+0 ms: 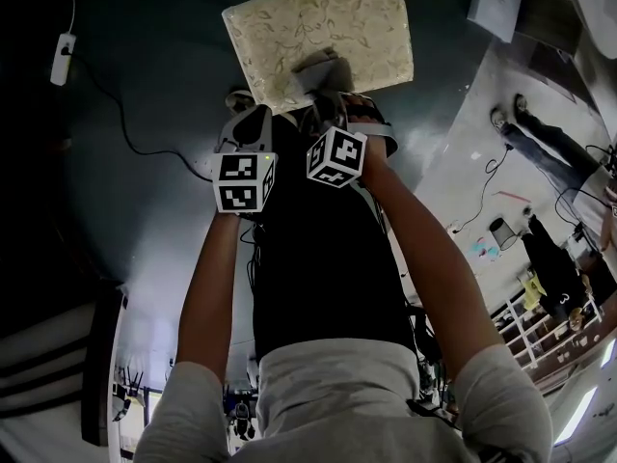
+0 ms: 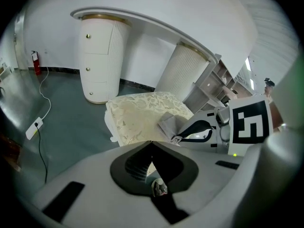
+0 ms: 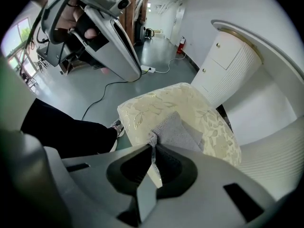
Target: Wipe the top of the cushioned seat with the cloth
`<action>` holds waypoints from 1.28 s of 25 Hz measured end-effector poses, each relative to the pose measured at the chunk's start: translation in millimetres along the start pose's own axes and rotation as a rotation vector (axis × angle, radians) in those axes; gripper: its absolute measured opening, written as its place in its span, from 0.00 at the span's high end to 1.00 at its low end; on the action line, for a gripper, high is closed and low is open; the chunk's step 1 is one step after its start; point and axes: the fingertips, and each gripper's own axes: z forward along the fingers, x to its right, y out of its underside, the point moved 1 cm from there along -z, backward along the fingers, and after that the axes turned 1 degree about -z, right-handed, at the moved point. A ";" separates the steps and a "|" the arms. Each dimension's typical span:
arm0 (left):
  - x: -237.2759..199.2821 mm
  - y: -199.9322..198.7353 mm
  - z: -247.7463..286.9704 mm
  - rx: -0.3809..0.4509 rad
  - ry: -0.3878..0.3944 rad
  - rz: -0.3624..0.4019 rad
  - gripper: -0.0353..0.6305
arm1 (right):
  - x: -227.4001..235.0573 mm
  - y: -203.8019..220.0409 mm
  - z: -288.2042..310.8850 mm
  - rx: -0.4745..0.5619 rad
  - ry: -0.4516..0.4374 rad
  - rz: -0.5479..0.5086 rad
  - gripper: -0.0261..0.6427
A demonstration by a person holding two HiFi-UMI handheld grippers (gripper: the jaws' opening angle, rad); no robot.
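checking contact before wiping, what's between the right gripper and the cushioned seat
The grey cloth, lying on the cushioned seat with its near edge pinched in the right gripper. The right gripper view shows it best.

- My head camera looks steeply down from well above onto the cushioned seat (image 1: 289, 27).
- The left gripper view faces along its jaws, with the seat near ahead.
- The right gripper view sits nearest, over the cloth (image 3: 178, 129); all three views share both.
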 end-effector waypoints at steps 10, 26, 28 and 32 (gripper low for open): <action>12.6 -11.6 15.7 -0.028 0.028 0.036 0.92 | 13.4 25.2 -2.7 -0.018 0.015 0.041 0.92; 35.8 -48.5 46.1 -0.074 0.074 0.073 0.92 | 33.6 59.5 -7.8 -0.027 -0.014 0.142 0.92; 40.3 -50.5 52.6 -0.072 0.058 0.074 0.92 | 33.5 62.5 -8.4 -0.012 -0.017 0.141 0.92; 48.2 -45.3 59.4 -0.084 0.018 0.051 0.92 | 36.4 68.8 -8.7 0.010 -0.034 0.103 0.92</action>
